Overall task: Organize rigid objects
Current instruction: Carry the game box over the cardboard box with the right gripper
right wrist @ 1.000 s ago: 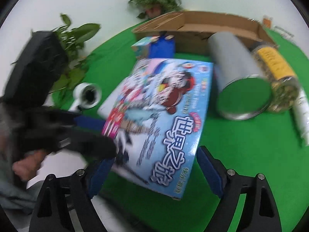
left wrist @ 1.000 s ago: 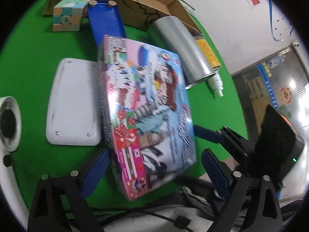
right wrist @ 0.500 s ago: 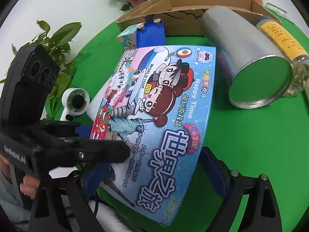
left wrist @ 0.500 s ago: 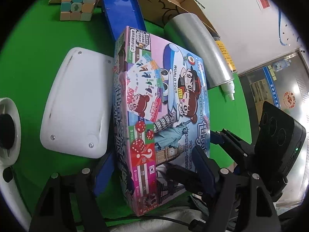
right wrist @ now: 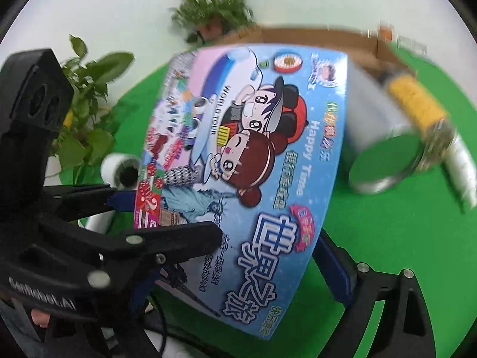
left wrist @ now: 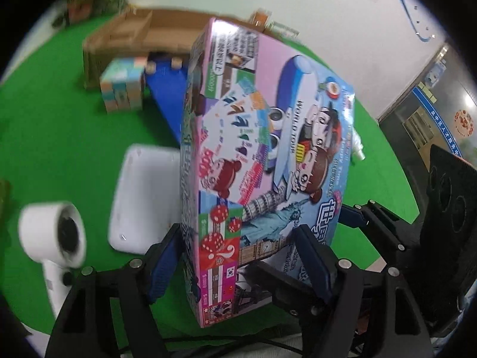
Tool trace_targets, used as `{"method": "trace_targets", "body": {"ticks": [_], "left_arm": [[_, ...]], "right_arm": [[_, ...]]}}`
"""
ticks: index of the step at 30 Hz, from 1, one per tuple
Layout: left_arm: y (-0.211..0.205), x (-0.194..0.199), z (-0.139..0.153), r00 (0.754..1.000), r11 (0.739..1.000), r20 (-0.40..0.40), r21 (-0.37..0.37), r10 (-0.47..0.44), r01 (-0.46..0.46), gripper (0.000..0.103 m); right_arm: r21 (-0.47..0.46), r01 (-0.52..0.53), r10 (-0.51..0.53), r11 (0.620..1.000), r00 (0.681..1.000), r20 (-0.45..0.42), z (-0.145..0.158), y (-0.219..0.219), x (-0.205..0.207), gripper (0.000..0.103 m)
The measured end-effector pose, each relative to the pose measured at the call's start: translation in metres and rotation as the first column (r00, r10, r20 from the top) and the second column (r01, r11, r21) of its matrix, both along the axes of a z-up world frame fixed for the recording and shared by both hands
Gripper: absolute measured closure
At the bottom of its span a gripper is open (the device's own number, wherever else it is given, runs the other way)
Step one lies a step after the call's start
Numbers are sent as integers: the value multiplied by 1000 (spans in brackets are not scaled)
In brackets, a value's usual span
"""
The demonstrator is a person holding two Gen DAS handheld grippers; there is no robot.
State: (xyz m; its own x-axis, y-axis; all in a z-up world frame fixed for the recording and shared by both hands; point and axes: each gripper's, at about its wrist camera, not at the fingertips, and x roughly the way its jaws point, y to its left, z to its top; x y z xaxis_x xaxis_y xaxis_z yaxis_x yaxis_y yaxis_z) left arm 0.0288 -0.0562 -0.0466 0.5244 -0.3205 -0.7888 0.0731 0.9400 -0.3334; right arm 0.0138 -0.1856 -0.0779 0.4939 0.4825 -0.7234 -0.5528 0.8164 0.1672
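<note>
While tilted up, game box (left wrist: 262,161), long axis pointing away

A green table (left wrist: 59,137) carries the things. On it, in the left wrist view: a cardboard box (left wrist: 134,29) at 11 o'clock, a cube (left wrist: 122,89) before it, a white case (left wrist: 146,197) near centre, a white dryer (left wrist: 53,238) at 8 o'clock. In the right wrist view, a metal can (right wrist: 384,137) lies at 2 o'clock.

The colourful game box (right wrist: 253,161) is tilted above the green surface (right wrist: 402,238), gripped between both grippers' jaws; a silver can (right wrist: 381,149) lies beside it.
</note>
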Motion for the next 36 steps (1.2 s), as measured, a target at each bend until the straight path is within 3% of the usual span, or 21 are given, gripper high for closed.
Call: {"method": "trace_targets", "body": {"ticks": [5, 12, 18, 27, 32, 36], "left_arm": [[9, -10, 48, 988, 1000, 152, 16, 16, -18, 28], [7, 3, 86, 968, 998, 253, 62, 1, -17, 27], [-2, 48, 103, 964, 991, 263, 135, -28, -8, 28], [14, 120, 129, 964, 990, 264, 139, -14, -23, 27], [36, 183, 139, 977, 991, 212, 127, 3, -31, 27], [50, 231, 142, 991, 989, 136, 143, 9, -29, 27]], "right_arm": [[51, 27, -34, 998, 990, 138, 45, 0, -8, 12], [94, 54, -74, 994, 973, 219, 90, 1, 5, 12], [81, 75, -92, 994, 970, 226, 111, 13, 43, 14], [62, 82, -94, 995, 974, 207, 143, 46, 136, 15], [33, 61, -66, 998, 984, 164, 161, 72, 203, 15], [30, 56, -58, 998, 996, 67, 165, 91, 258, 16]]}}
